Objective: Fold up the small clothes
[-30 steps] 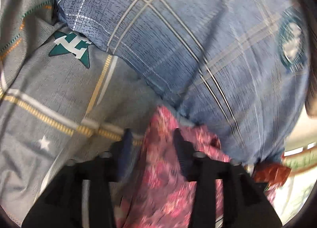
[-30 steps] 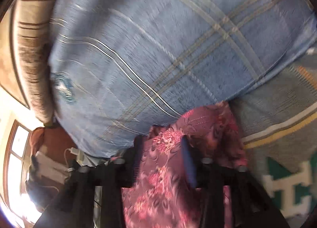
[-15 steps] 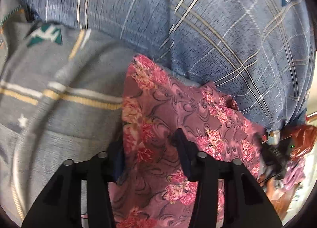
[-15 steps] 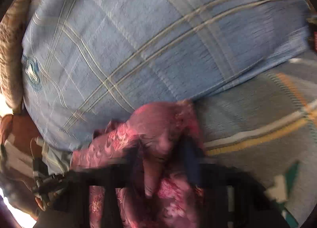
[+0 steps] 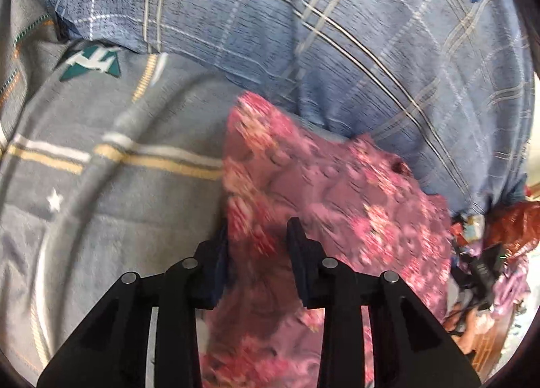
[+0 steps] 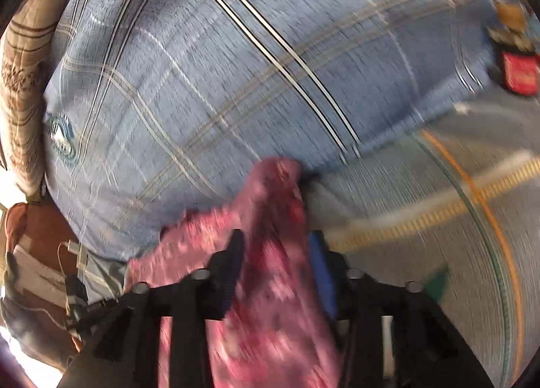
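A small pink floral garment [image 5: 324, 199] hangs spread between my two grippers over the bed, in front of a blue plaid pillow. My left gripper [image 5: 258, 236] has its jaws around the garment's left edge, with cloth running between them. In the right wrist view the same garment [image 6: 270, 219] is bunched into a fold between the jaws of my right gripper [image 6: 275, 246]. The right gripper also shows small at the garment's far corner in the left wrist view [image 5: 482, 273]. Both views are blurred by motion.
A large blue plaid pillow [image 5: 337, 33] fills the back, also in the right wrist view [image 6: 209, 67]. A grey bedsheet with yellow and white stripes [image 5: 101, 185] lies below. A brown striped cushion [image 6: 23, 84] and clutter [image 6: 37, 269] sit at the left.
The garment went from bunched up to spread wide between the grippers. Both grippers keep moving with it; the views have shifted across the pillow and sheet.
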Action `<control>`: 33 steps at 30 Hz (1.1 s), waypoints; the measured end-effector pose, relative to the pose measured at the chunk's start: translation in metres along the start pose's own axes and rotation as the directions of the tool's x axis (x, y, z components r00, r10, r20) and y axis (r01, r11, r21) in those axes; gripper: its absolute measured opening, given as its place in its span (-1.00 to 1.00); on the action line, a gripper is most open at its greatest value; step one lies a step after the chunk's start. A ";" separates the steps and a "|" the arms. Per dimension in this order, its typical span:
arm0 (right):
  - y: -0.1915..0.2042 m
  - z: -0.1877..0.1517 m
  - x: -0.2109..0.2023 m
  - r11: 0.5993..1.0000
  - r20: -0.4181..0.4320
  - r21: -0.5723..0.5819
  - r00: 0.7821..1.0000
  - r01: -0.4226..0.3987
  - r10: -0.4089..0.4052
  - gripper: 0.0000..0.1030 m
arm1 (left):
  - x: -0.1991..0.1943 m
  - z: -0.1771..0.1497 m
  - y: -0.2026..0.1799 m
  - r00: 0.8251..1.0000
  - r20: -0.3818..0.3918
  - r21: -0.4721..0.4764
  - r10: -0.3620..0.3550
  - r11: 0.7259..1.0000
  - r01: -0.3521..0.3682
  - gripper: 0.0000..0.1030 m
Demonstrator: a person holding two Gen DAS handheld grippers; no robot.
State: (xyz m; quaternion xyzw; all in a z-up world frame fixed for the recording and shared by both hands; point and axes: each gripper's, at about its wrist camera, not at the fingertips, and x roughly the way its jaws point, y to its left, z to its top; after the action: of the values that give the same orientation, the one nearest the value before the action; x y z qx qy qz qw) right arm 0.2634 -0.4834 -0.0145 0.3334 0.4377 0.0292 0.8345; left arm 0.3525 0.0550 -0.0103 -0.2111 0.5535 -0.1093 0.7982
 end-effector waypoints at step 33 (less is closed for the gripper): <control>0.000 -0.066 -0.086 0.999 0.171 0.041 0.985 -0.020 0.013 -0.25 | -0.067 -0.063 0.024 0.995 -0.008 -0.035 -0.096 0.995 0.096 -0.10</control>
State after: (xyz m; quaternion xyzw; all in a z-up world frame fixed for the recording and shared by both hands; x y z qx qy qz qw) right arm 0.1606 -0.4778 0.0201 0.3558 0.3625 -0.0018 0.8614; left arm 0.2686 0.0902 0.0159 -0.2506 0.5484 -0.1393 0.7855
